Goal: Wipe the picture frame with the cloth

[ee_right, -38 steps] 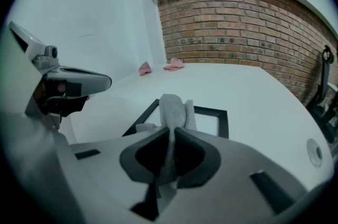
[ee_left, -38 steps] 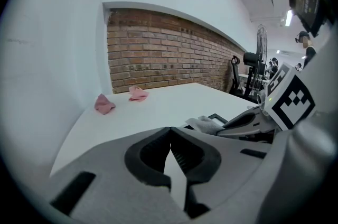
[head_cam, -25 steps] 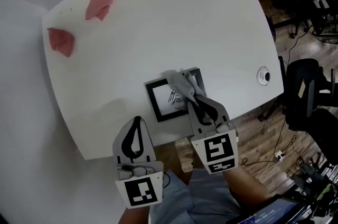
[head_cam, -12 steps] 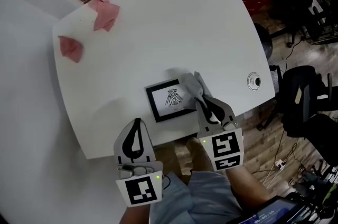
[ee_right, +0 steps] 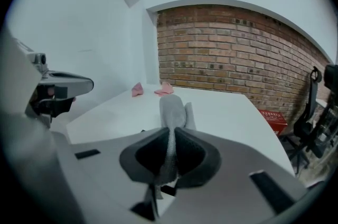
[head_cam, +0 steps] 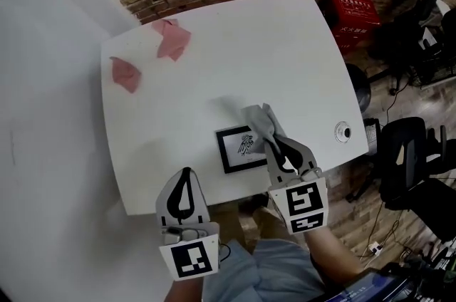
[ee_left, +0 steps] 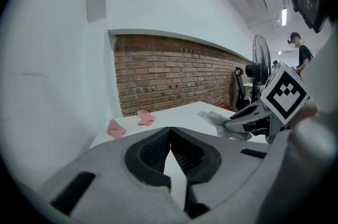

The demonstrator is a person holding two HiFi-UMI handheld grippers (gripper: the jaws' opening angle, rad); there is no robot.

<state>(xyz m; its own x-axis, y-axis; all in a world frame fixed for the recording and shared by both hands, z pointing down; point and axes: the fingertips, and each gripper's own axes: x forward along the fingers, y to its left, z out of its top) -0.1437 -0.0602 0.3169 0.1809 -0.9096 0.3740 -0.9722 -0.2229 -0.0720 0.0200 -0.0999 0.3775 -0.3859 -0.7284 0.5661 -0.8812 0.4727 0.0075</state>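
- The right hand-held gripper [head_cam: 276, 145] is clamped on the grey cloth [head_cam: 260, 121]. In the right gripper view the fabric runs straight up between the jaws and flops out ahead of them.
- The picture frame [head_cam: 241, 148] lies flat on the white table [head_cam: 285, 58] near the front edge, just to the left of that gripper's tips. The cloth overlaps the frame's right side. I can't tell if it's actually pressing on the glass.
- The frame's long side runs roughly left to right across the person, a bit skewed. So I'd guess the next stroke needs to sweep leftward over it.
- The left hand-held gripper [head_cam: 187, 176] has its jaws together on nothing. It hangs off the table's near edge, well apart from the frame, so the right one is clearly nearer and doing the work.
- Counts: one frame, one grey cloth, two hand-held grippers, plus two pink cloths [head_cam: 173, 39] [head_cam: 125, 73] sitting at the far left corner, well away from everything.
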